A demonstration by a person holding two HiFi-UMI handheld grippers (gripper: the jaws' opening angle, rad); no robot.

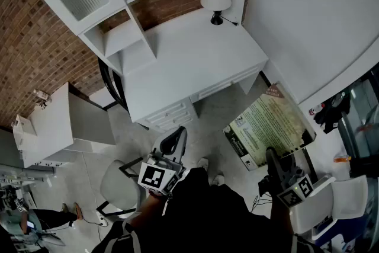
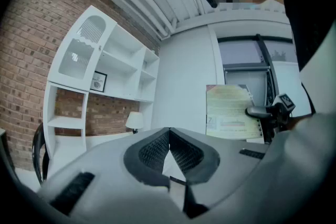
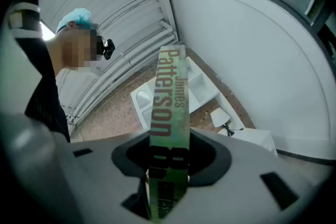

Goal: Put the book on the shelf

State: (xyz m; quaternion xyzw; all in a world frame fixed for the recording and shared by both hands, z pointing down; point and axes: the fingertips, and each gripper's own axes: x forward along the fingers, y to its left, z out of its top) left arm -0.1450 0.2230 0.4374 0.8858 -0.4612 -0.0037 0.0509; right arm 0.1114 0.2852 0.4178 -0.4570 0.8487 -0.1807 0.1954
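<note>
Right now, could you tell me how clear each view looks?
Head view: evenly lit and sharp, the white desk bowed by the wide lens. Left gripper view: fisheye, dark corners, shelf unit curved. Right gripper view: dark corners, the book spine's lower lettering blurred near the lens.

Head view steeply down over desk [image 1: 195, 62]; both gripper views close along own jaws toward shared shelf unit [image 2: 105, 76]

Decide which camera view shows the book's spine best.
The right gripper view: the spine of the book runs up the centre, clamped in the right gripper, lettering readable. The head view shows only a cover face; the left gripper view shows a cover, small and distant.
</note>
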